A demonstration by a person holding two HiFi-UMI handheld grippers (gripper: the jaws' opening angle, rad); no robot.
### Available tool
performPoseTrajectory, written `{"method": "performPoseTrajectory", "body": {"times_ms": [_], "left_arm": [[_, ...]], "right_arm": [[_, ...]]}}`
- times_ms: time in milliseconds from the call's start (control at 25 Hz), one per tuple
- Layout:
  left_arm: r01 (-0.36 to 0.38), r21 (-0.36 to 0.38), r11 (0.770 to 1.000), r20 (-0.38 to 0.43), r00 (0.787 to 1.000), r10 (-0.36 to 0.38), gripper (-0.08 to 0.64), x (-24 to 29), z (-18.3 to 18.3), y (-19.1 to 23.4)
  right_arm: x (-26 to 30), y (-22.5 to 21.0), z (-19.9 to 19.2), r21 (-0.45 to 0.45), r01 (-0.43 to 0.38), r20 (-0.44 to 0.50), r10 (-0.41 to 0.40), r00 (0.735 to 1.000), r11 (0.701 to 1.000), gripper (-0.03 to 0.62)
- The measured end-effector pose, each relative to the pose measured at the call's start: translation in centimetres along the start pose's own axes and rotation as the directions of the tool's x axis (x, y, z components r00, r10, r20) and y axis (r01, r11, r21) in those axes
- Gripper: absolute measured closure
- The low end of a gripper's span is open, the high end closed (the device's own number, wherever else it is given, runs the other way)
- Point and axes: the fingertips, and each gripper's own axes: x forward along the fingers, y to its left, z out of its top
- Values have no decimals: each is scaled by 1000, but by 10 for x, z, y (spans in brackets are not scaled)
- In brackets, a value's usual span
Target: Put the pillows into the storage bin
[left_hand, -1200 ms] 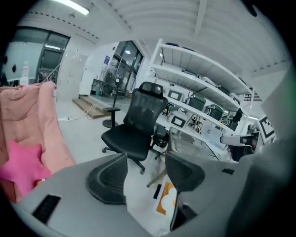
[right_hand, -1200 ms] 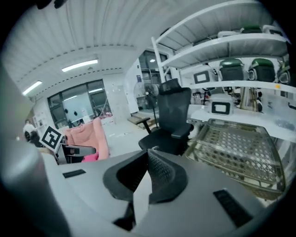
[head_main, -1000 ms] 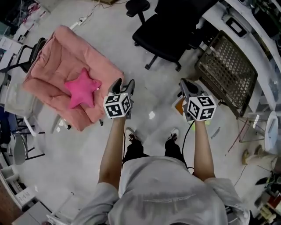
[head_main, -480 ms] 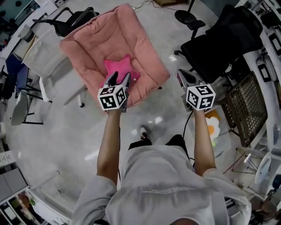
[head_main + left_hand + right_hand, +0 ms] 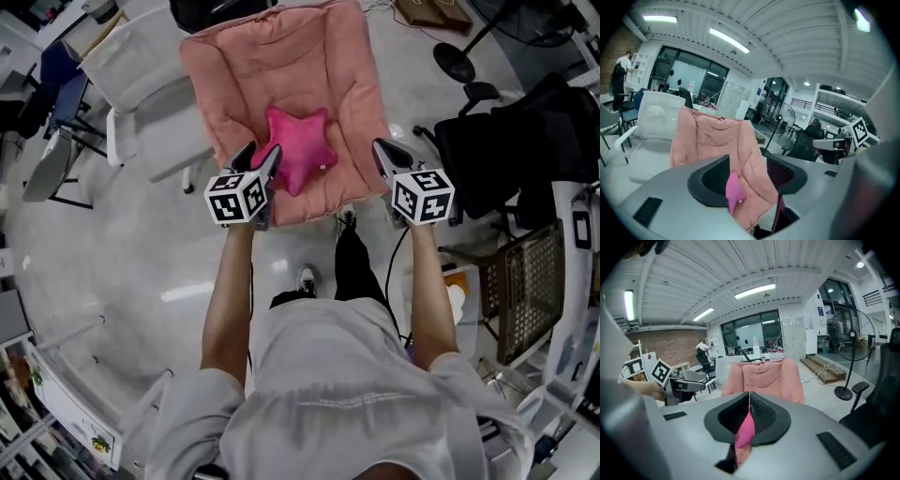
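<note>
At far left a white chair stands beside the pink padded chair. The person's left forearm reaches straight forward, bare from the sleeve, with the marker cube on top. The left claw tips a little downward toward the pink chair's front edge. This claw is released: its jaws stand apart, having just drawn in slightly. Nothing is gripped between them, and only the chair and a sliver of pillow show through the gap.

The star-shaped magenta pillow lies flat on the pink chair's seat, near the front edge. In the head view it sits between the two claws and a little ahead of them. The left claw's tips are near its left point.

The right forearm runs forward roughly parallel to the left, also angled slightly down. The right claw is clenched, with its jaws together and nothing between them. It is just off the seat's right edge.

Further right stands a black office chair. The brown lattice storage bin sits on the floor at lower right, well apart from the pillow.
</note>
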Motion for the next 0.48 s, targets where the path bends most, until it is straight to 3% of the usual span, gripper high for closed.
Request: {"method": "performPoseTrajectory", "body": {"times_ms": [160,320,480], "left_arm": [[-75,-47,996,-36,997,73,293,20,-9,33],[-120,-92,988,-95,989,111,293,61,-19,64],[-177,-177,968,-158,976,149,291,111,-30,95]], "right_arm": [[55,-8,1,-22,-53,-47,52,998,998,566],[116,-34,10,-61,-55,-74,51,996,997,566],[175,-65,11,-47,-98,-140,91,986,994,566]]}}
